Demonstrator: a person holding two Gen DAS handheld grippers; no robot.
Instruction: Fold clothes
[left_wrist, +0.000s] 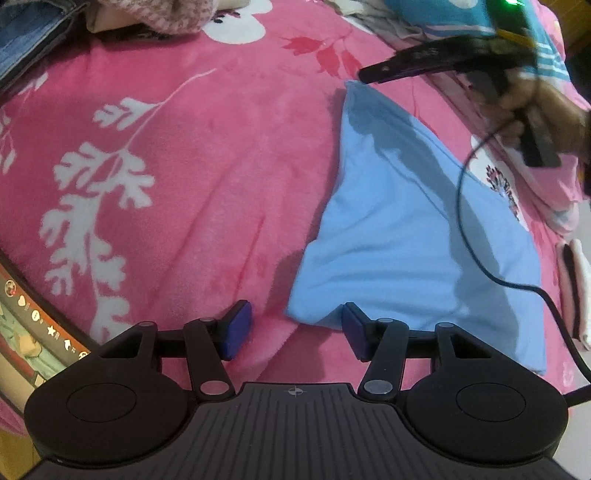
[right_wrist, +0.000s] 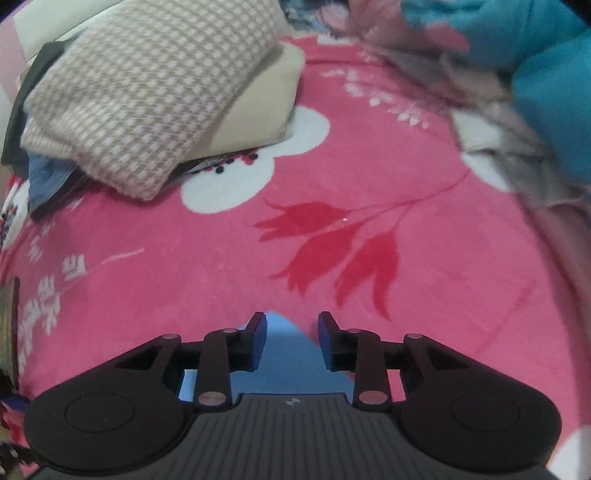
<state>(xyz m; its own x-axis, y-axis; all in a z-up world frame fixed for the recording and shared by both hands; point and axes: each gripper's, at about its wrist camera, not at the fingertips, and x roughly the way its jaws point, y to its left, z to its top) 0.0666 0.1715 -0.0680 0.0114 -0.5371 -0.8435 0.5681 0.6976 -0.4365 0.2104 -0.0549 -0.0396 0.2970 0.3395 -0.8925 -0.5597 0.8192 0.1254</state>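
A light blue cloth (left_wrist: 399, 229), folded to a long tapering shape, lies flat on the pink flowered blanket (left_wrist: 192, 166). My left gripper (left_wrist: 295, 328) is open at the cloth's near left corner. The right pad (left_wrist: 352, 330) touches the cloth's edge and the left pad stands over bare blanket. In the left wrist view my right gripper (left_wrist: 373, 74) hovers blurred over the cloth's far tip, held by a hand (left_wrist: 532, 99). The right wrist view shows the right gripper (right_wrist: 291, 339) open, with the blue cloth's tip (right_wrist: 284, 354) lying below the gap and neither pad pressing on it.
A stack of folded clothes topped by a beige checked garment (right_wrist: 147, 92) sits at the far left, with jeans (right_wrist: 48, 177) under it. Teal bedding (right_wrist: 546, 81) and loose clothes pile up at the far right. A black cable (left_wrist: 461, 206) hangs over the cloth. A folded pink-white item (left_wrist: 580, 291) lies right of it.
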